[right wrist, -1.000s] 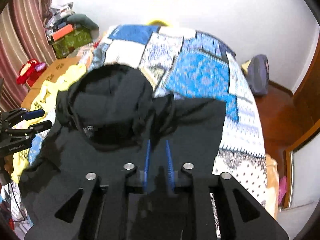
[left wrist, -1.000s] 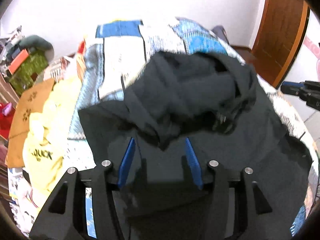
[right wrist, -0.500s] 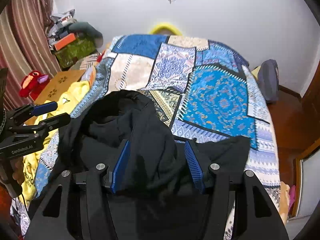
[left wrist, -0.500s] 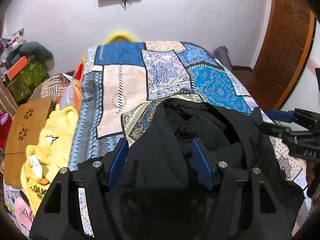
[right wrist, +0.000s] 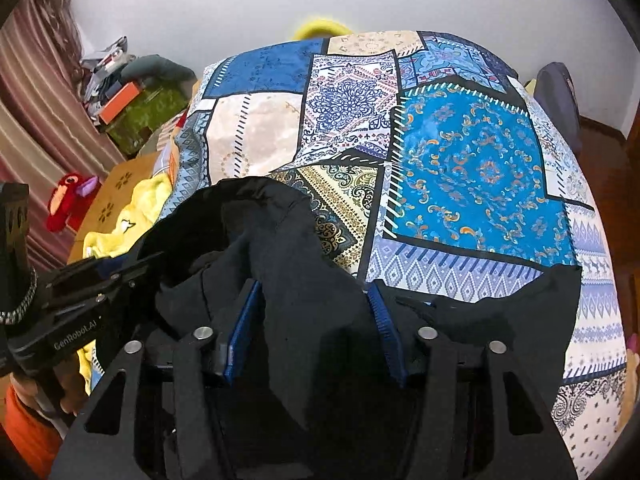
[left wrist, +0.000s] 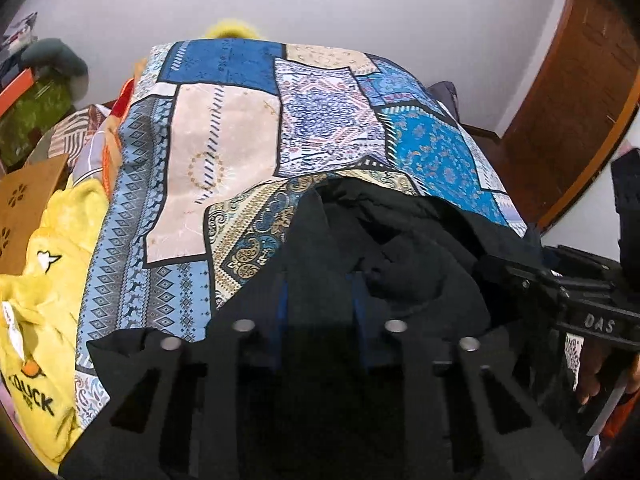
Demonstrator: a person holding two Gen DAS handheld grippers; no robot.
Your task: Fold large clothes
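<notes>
Straddling a garment (right wrist: 296,300) ridge, right gripper (right wrist: 316,332) jaws stand apart, having just narrowed slightly. Left gripper (left wrist: 320,312) jaws just closed on a dark fold; grip unclear. Black bulk lies ahead of both on the bed (right wrist: 480,168), heaped leftward.

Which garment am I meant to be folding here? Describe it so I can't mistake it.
Find the bed under the blue patchwork quilt. At its near end lies the black garment, bunched between both grippers. It is the only black piece; the yellow printed top lies off the bed's left side.
</notes>
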